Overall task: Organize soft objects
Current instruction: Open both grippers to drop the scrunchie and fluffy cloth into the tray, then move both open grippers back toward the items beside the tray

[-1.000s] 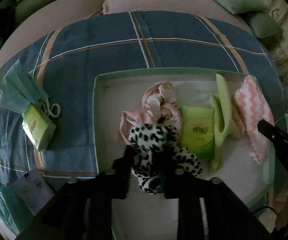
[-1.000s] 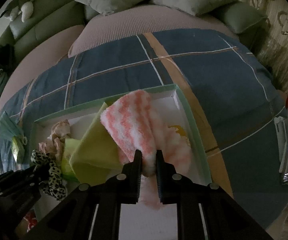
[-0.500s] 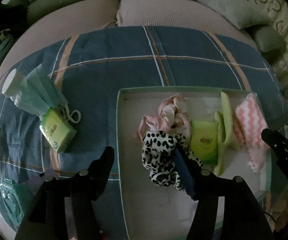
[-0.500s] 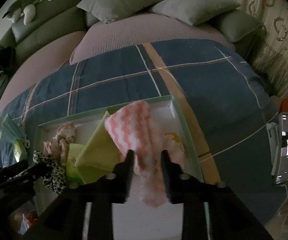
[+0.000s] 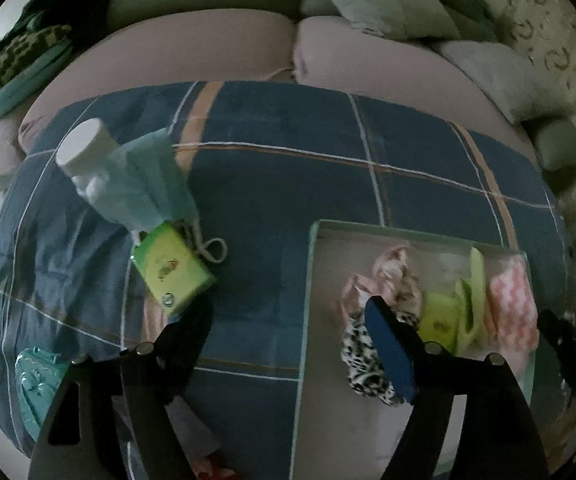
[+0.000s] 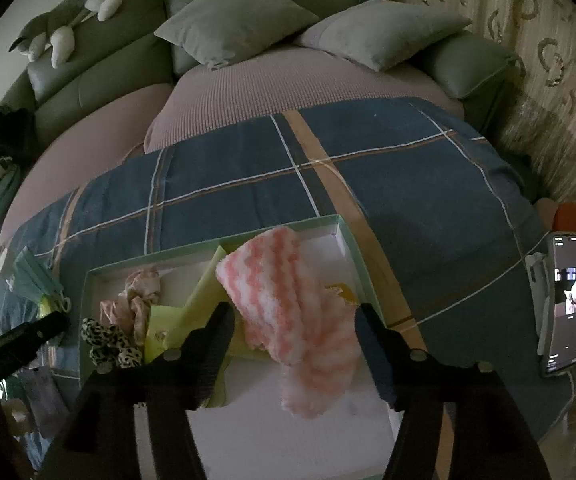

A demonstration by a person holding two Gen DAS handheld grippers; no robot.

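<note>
Pink-striped cloth (image 6: 288, 312) lies loose between right tool (image 6: 289, 320) jaws, opening, gripping nothing.

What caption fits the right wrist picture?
Right hand-held gripper opening over the pink-and-white fuzzy cloth lying in the green-rimmed box.

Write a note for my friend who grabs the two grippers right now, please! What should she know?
Left gripper: jaws opening, nothing held, over the blanket beside the box.
Right gripper: jaws opening; the pink-and-white fuzzy cloth lies between them, not pinched.

In the green-rimmed box: leopard-print scrunchie, pink scrunchie, a green tissue pack, yellow-green cloth, fuzzy cloth.

Still out on the plaid blanket: second green tissue pack, teal face masks, white bottle.

Left to do: probably box the tissue pack and masks.
</note>
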